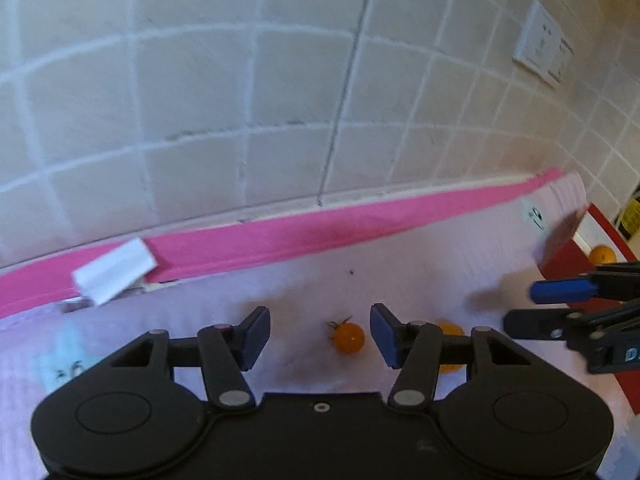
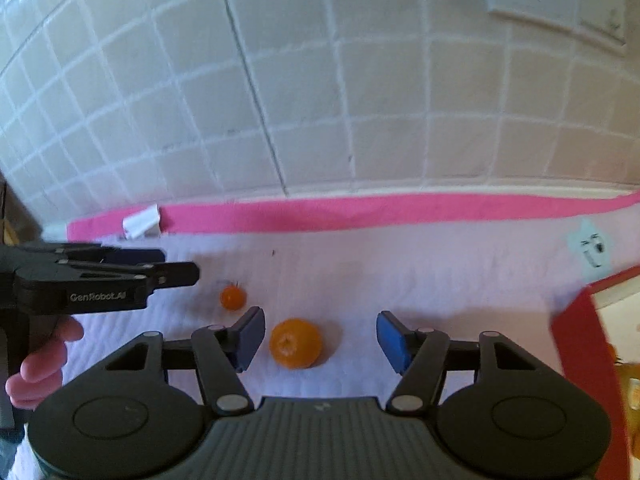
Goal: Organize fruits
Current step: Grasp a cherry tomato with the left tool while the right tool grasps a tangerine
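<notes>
Pale cloth [image 2: 400,272] over the counter, pink border along the back edge; red box [image 2: 580,340] at its right edge. Right gripper [image 2: 320,338] spread, orange [image 2: 295,343] between the jaws, untouched, nearer the left pad. Left gripper [image 1: 319,336] spread around the small tomato [image 1: 349,337], mid-cloth. Centre each fruit; squeeze the tomato gently.

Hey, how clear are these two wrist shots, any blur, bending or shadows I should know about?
Left wrist view: soft all over, the white tag smeared, the red box edge blurred, tile lines bowed by the fisheye. Right wrist view: same curved grout and dark corners, but the orange is fairly sharp and casts a faint shadow to its right; the wall socket is blurred.
</notes>
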{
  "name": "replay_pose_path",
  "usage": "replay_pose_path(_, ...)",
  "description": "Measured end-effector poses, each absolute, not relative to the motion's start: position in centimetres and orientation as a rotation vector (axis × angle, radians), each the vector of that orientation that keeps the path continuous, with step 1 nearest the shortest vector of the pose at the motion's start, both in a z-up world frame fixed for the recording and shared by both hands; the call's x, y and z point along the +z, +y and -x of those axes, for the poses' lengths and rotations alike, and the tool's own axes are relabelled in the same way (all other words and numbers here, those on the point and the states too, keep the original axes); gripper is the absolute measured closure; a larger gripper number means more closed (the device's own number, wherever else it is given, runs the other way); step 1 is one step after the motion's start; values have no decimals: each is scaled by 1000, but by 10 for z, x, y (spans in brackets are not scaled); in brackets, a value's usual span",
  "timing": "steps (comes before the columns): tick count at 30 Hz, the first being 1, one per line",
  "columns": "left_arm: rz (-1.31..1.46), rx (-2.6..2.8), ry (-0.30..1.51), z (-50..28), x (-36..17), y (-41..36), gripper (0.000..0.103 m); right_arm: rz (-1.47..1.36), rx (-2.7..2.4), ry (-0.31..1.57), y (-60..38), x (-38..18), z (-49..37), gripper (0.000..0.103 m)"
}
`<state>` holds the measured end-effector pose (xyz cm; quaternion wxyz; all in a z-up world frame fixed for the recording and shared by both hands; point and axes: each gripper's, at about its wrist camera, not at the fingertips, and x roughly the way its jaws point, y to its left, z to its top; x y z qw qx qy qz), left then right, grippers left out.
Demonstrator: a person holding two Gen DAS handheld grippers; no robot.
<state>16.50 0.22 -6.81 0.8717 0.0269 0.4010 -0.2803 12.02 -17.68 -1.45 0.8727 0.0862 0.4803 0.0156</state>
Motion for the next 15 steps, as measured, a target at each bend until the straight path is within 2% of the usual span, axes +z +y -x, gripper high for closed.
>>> replay_pose_path(6, -76, -649, 868, -173, -87, -7, 39, -138, 103, 1036, -166, -40, -132, 41)
replay_pose_path(8, -91, -660, 882, -175, -94, -12, 43, -112, 137, 1039, -162, -45, -131, 41)
replay_pose_path(10, -105, -660, 895, -177, -99, -14, 53, -81, 158, 1041, -157, -51, -132, 41)
replay_pose_path(15, -106, -664, 892, -180, -104, -18, 57, -6, 157, 1042, -148, -62, -137, 41)
